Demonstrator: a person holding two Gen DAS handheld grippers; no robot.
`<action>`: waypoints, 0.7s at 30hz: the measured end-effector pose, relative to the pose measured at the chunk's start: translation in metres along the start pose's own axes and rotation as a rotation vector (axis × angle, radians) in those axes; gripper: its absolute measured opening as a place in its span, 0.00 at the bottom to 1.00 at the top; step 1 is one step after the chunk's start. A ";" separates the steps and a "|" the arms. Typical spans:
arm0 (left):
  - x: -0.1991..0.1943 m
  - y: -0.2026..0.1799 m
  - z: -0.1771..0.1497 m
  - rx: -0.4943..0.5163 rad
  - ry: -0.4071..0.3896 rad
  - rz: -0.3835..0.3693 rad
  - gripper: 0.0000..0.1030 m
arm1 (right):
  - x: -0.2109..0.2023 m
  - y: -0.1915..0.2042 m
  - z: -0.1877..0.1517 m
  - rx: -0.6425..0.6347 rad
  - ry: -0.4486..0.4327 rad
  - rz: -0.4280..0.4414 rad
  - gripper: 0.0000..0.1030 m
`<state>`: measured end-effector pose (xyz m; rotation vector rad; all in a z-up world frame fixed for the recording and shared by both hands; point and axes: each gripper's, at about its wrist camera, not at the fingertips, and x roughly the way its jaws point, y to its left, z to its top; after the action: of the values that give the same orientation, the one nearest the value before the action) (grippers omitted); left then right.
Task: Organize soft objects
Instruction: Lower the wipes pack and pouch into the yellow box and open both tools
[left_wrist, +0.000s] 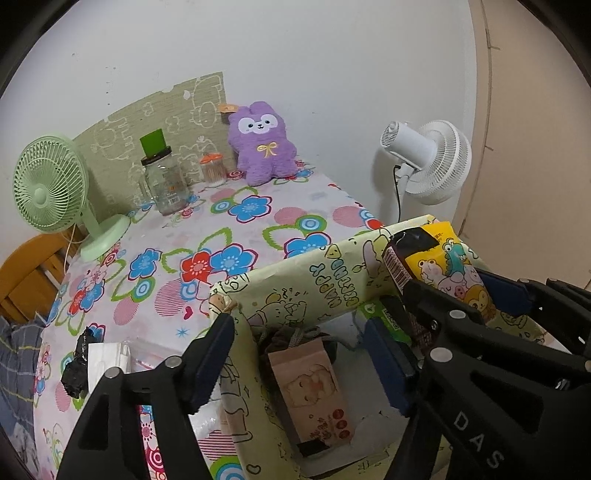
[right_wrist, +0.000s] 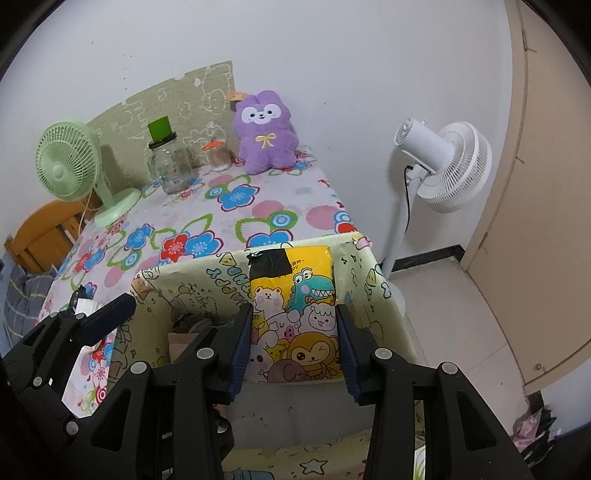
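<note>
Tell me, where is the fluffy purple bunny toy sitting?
The fluffy purple bunny toy sits upright at the table's far edge against the white wall, in both views, just right of the small orange-lidded jar.

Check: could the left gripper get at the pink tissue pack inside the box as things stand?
Probably yes. The left gripper stands open and empty over the box, with the pink tissue pack directly below between its fingers. The right gripper, gripping the yellow cartoon pack, crowds one side.
</note>
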<state>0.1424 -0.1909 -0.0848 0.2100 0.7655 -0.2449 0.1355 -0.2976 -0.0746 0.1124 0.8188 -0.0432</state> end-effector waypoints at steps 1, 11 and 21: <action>-0.001 0.000 0.000 0.001 0.001 -0.003 0.76 | -0.001 0.000 0.000 0.003 0.000 -0.001 0.46; -0.017 0.002 -0.004 -0.005 -0.015 -0.018 0.89 | -0.018 0.000 -0.007 0.018 -0.038 -0.023 0.74; -0.041 0.015 -0.010 -0.025 -0.054 -0.029 0.95 | -0.045 0.018 -0.011 -0.017 -0.117 -0.021 0.87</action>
<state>0.1118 -0.1686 -0.0610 0.1678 0.7182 -0.2671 0.0985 -0.2784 -0.0472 0.0843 0.7037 -0.0625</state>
